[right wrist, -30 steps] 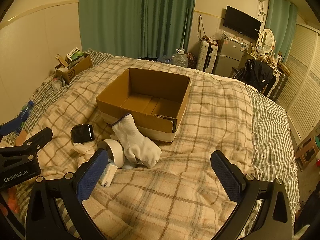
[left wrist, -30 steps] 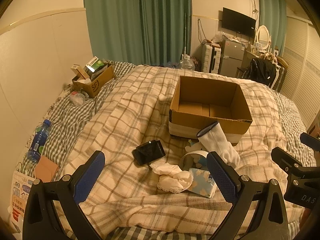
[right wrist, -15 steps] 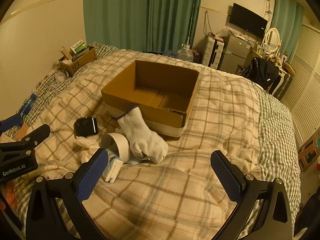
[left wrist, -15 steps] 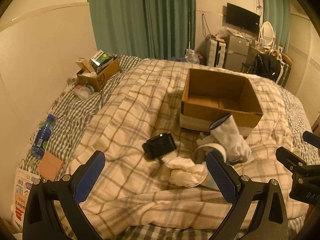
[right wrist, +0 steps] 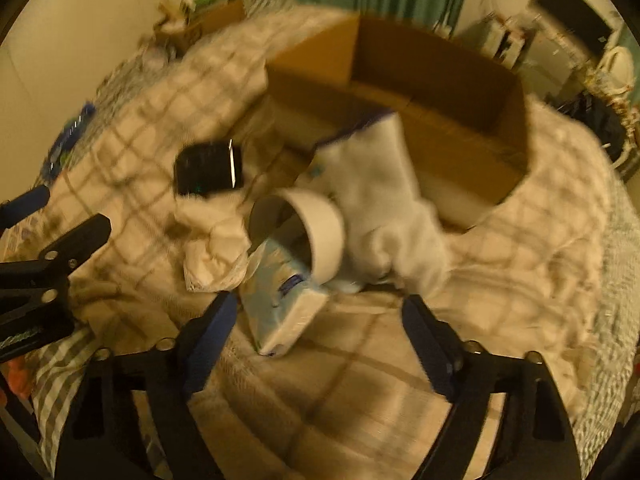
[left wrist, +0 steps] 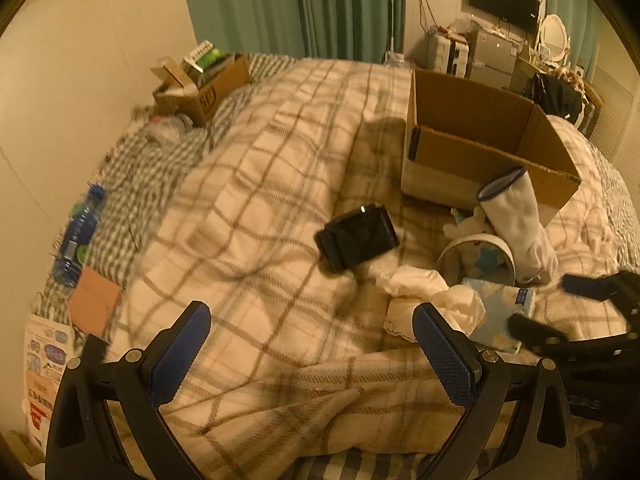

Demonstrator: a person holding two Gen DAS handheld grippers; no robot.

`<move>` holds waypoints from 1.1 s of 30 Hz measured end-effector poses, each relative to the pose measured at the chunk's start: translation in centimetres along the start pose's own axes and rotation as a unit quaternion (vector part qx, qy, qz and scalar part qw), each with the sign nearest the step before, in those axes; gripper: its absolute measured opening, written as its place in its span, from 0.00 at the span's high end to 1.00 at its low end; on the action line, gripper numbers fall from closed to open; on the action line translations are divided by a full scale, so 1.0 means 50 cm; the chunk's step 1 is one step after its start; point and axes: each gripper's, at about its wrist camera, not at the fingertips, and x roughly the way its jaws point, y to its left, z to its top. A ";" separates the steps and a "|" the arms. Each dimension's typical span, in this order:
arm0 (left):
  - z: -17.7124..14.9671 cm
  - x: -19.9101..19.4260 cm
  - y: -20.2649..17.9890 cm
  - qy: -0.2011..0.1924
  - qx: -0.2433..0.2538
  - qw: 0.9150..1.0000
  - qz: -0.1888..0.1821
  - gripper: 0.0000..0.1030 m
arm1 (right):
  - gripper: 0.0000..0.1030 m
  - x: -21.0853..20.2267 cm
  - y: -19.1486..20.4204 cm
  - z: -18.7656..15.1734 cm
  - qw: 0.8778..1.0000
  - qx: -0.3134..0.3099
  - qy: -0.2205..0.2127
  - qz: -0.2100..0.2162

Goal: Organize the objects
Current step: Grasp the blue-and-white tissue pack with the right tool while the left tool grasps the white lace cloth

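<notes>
- Looking along the left gripper (left wrist: 312, 354), the left wrist view shows its blue-padded fingers (left wrist: 182, 354) spread wide apart over the checked blanket (left wrist: 256, 184), holding nothing. An open cardboard box (left wrist: 480, 148) sits on the bed to the right. In front of it lie a black case (left wrist: 357, 237), a white sock (left wrist: 520, 224) leaning on the box wall, a white ring (left wrist: 476, 256), crumpled white cloth (left wrist: 424, 284) and a pale blue packet (left wrist: 500, 316). The right gripper (left wrist: 576, 308) pokes in at the right edge.
- The right wrist view is blurred. The right gripper (right wrist: 316, 344) has its fingers (right wrist: 430, 348) apart and empty, just above the packet (right wrist: 280, 304). The ring (right wrist: 308, 232) touches the packet; the sock (right wrist: 380, 200) rests against the box (right wrist: 420, 92). The case (right wrist: 208, 168) lies left, well apart from the box.
</notes>
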 end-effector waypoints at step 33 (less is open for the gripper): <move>-0.008 -0.002 -0.126 0.057 0.160 0.968 -0.183 0.91 | 0.80 -0.133 -0.041 -0.037 0.997 0.018 -0.062 0.030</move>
